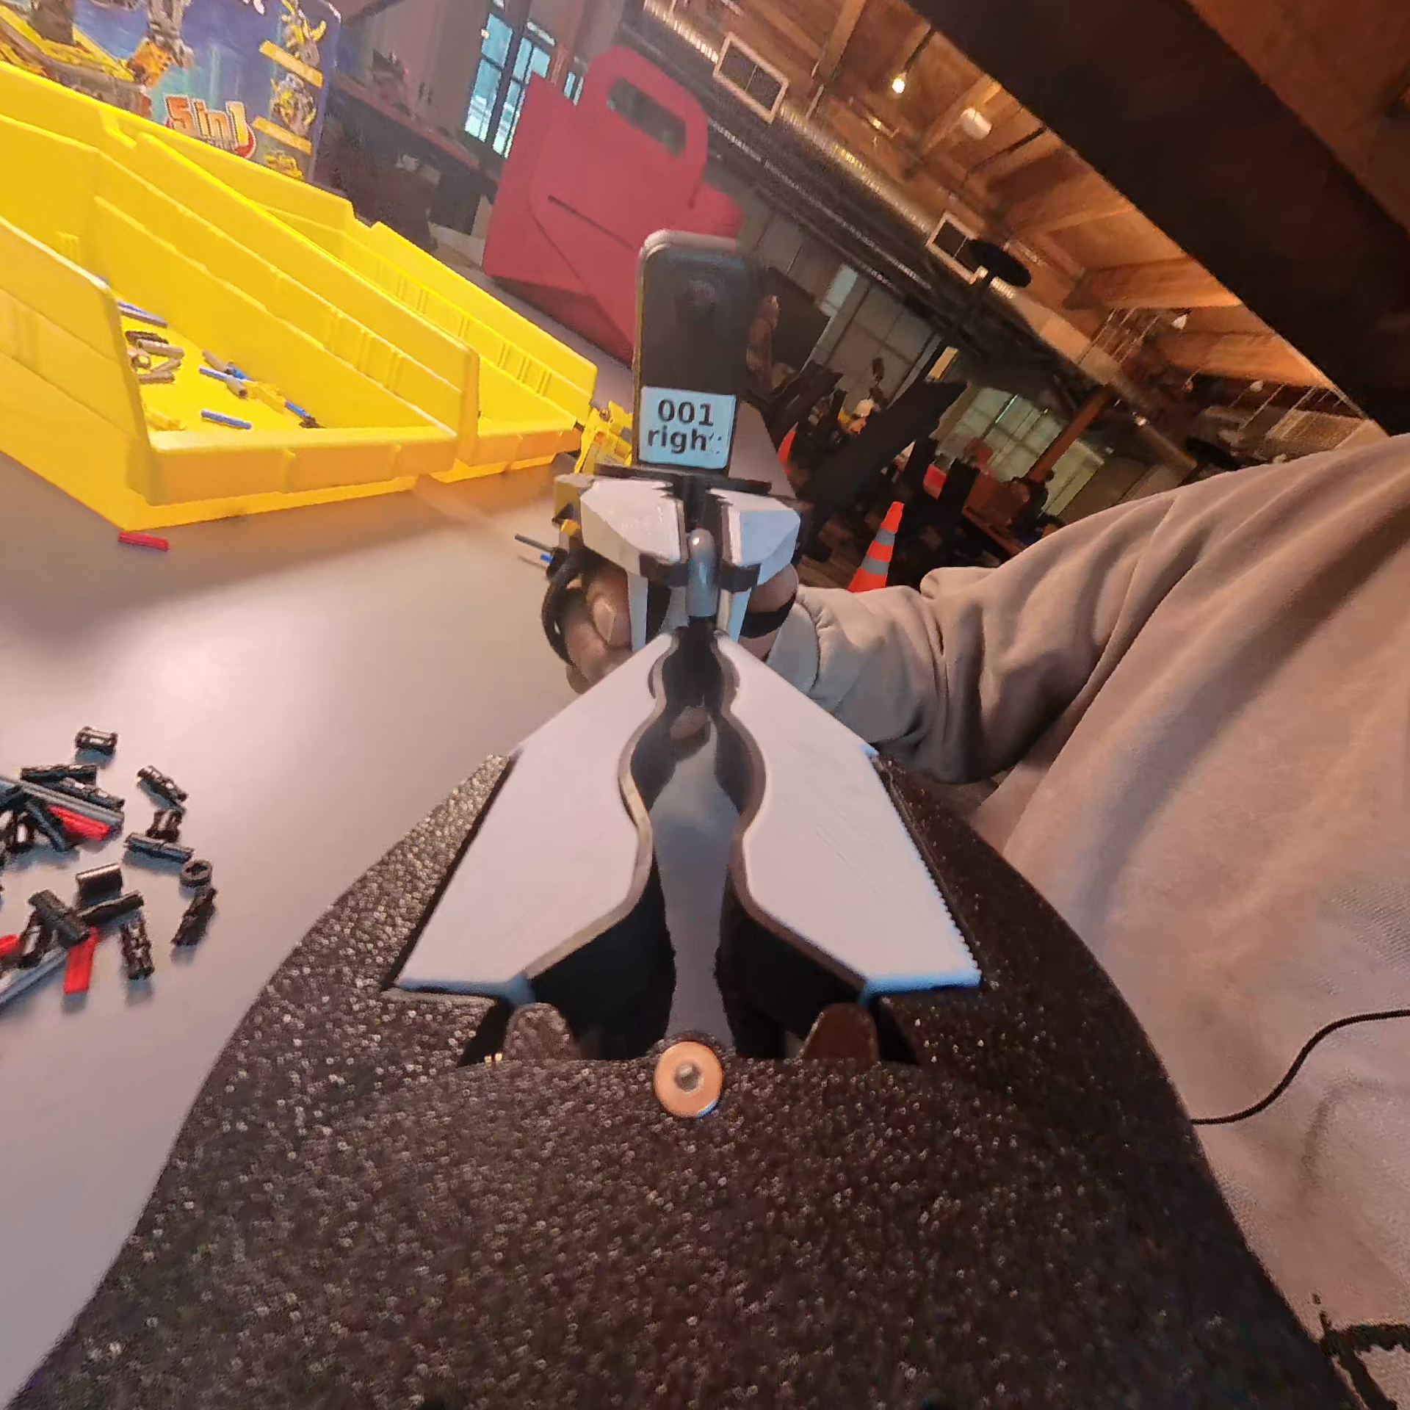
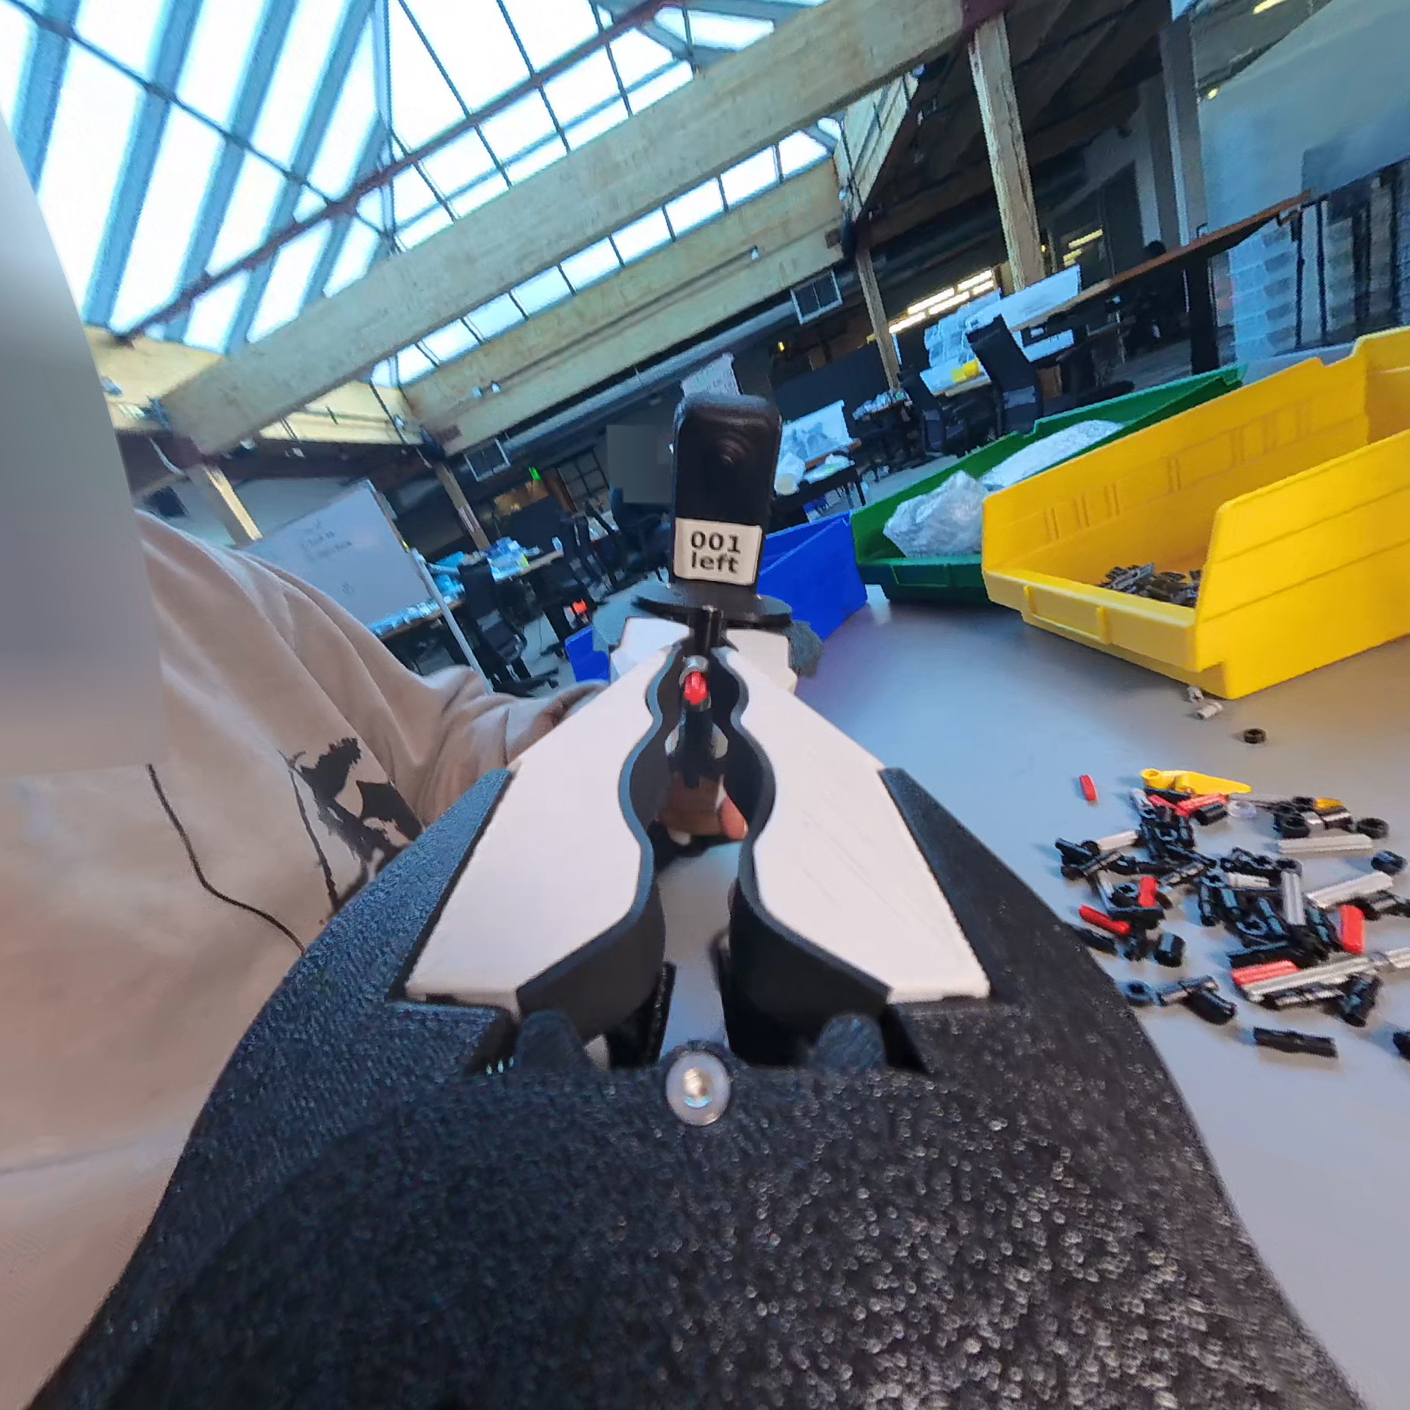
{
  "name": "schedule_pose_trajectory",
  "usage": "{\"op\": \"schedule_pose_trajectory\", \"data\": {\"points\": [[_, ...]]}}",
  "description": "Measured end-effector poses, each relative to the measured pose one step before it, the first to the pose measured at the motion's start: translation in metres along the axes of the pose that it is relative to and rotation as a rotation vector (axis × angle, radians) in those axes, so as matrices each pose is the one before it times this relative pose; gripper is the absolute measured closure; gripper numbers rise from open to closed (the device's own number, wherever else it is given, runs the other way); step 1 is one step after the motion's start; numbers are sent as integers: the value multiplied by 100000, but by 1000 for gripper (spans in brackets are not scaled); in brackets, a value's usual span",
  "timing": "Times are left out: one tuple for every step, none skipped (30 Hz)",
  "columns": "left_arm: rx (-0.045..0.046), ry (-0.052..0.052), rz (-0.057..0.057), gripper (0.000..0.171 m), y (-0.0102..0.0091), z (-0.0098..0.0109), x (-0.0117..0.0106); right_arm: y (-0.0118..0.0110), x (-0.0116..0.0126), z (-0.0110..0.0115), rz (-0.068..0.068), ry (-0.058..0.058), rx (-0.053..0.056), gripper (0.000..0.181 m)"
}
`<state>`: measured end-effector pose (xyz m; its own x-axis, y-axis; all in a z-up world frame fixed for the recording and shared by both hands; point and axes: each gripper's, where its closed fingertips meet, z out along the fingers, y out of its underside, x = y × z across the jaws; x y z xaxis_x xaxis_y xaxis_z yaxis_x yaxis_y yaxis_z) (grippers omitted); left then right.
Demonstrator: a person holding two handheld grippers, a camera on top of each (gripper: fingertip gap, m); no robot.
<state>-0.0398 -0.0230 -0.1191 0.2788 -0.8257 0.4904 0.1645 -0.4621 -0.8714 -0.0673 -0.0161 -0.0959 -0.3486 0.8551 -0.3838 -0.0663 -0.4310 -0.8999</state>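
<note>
My two grippers meet tip to tip above the grey table (image 1: 267,725). My left gripper (image 1: 690,648) has its jaws closed on a small black pin. The pin's red part (image 2: 693,687) shows in the right wrist view through the gap between the right fingers. My right gripper (image 2: 703,652) faces it, and in the left wrist view (image 1: 698,587) its jaws are closed on a small grey connector piece (image 1: 700,568). The two pieces touch or nearly touch; the joint itself is hidden by the fingertips.
A pile of black, grey and red toy parts (image 1: 91,862) (image 2: 1259,915) lies on the table. A yellow bin (image 1: 305,458) (image 2: 1144,549) holds small parts. Green (image 2: 915,568) and blue (image 2: 809,572) bins, a red carrier (image 1: 595,229) and a person's grey sleeve (image 1: 1068,610) are near. My left and right fingertips are right by each other.
</note>
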Motion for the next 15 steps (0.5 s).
{"op": "schedule_pose_trajectory", "data": {"points": [[975, 1894, -956, 169, -275, 73, 170, -397, -178, 0, 2148, -1468, 2891, 179], [800, 420, 248, 168, -213, 79, -14, -304, -40, -14, 802, -208, 2467, 179], [57, 62, 709, 168, -113, 138, 8, -190, 7, -51, 217, -234, 1282, 178], [185, 711, 263, 168, -202, 161, 125, -281, -123, -88, 578, -922, 1996, 179], [-18, 341, 970, 168, -198, 180, 119, -320, -138, -36, 597, -844, 1882, 179], [-786, -535, 1112, 168, -130, 171, -4, -279, -119, -17, -843, -297, 1196, 179], [-6767, -4023, 2363, 171, 1247, 387, -689, -627, -157, -95, -556, -460, 2861, 176], [-17543, -8160, 3961, 169, 4175, 759, -1568, -5278, -867, -1271, 7989, -6657, 25975, 178], [-6432, 2848, -5890, 168, 2656, 1089, 194, -3835, -1318, -105, -4176, -3974, 8073, 178], [6336, 4358, -3396, 168, -899, -173, 845, -1120, -949, 445, -19091, 2691, -7379, 178], [6706, -3585, 8285, 168, -2407, -891, 16, 499, -731, 391, -11804, 1748, -9873, 178], [4216, -1191, 3988, 167, -2418, -690, -172, 888, -129, 10, -1852, 2127, -4365, 178], [767, 920, 858, 167, -1554, -273, -53, 1179, 639, -395, 3004, 2986, -1149, 178], [-2395, -2348, 2437, 167, -417, -35, -385, 1238, 934, -507, 7289, 1380, -736, 178], [-1679, -4344, 3539, 167, 117, -57, -605, 1144, 1084, -404, 4767, 1912, -3236, 178]]}}
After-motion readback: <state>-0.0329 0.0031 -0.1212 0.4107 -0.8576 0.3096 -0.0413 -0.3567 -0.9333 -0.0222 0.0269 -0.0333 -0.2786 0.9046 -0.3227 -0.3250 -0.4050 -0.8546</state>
